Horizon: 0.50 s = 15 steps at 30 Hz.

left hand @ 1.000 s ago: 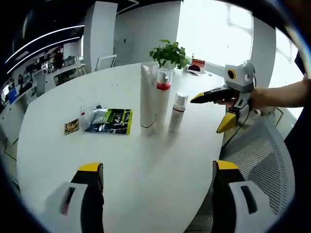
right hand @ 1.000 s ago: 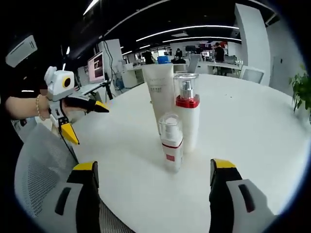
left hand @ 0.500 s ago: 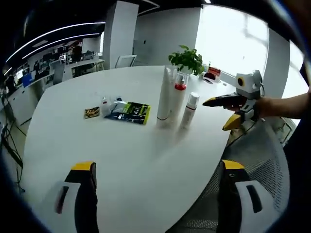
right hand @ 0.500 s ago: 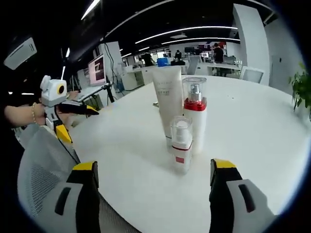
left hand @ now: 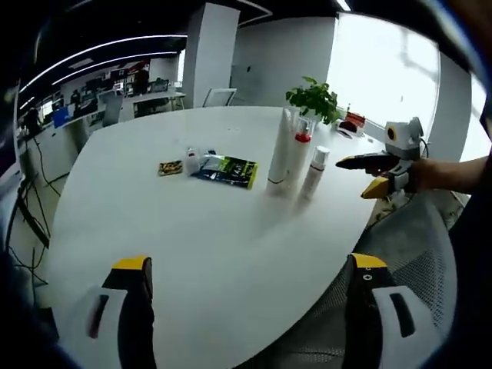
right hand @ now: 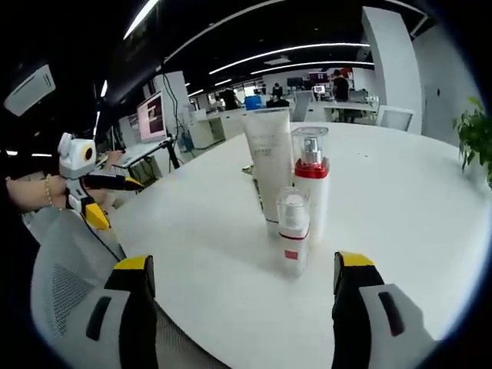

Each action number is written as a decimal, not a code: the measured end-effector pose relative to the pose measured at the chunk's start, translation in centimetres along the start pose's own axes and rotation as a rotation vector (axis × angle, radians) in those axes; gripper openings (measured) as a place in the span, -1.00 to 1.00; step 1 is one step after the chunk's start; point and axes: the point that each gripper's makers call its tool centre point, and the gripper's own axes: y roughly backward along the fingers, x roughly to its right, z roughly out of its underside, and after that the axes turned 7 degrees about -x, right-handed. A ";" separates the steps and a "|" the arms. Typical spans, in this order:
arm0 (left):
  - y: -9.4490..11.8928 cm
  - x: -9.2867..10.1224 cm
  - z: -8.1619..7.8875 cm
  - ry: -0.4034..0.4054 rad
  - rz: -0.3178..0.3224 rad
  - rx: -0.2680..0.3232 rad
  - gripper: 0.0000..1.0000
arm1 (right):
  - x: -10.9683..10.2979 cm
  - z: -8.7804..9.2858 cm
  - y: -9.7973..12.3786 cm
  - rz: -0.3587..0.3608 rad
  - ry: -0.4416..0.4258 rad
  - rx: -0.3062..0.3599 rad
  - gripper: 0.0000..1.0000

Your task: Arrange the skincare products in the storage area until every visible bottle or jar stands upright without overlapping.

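Both grippers, left gripper (right hand: 108, 196) and right gripper (left hand: 367, 173), have drawn back from the 3 upright bottles (right hand: 296, 204).

On the round white desk (left hand: 192, 238) stand 3 upright skincare containers in 1 tight cluster: 1 tall white squeeze tube (right hand: 268, 171), 1 white pump bottle with a red collar and clear cap (right hand: 311, 191), and 1 shorter white bottle with a clear cap and red band (right hand: 293, 229). Flat on the desk lie 1 dark green-and-yellow sachet (left hand: 227, 170) and 1 small brown-and-gold packet (left hand: 170, 167), with 1 small white item (left hand: 192, 161) between them, too small to tell what it is. 1 green potted plant (left hand: 314, 98) stands behind the cluster.
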 end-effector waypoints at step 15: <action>0.8 -0.4 1.0 0.018 -0.022 -0.013 0.97 | -1.2 0.6 -0.1 -0.006 0.006 -0.019 0.92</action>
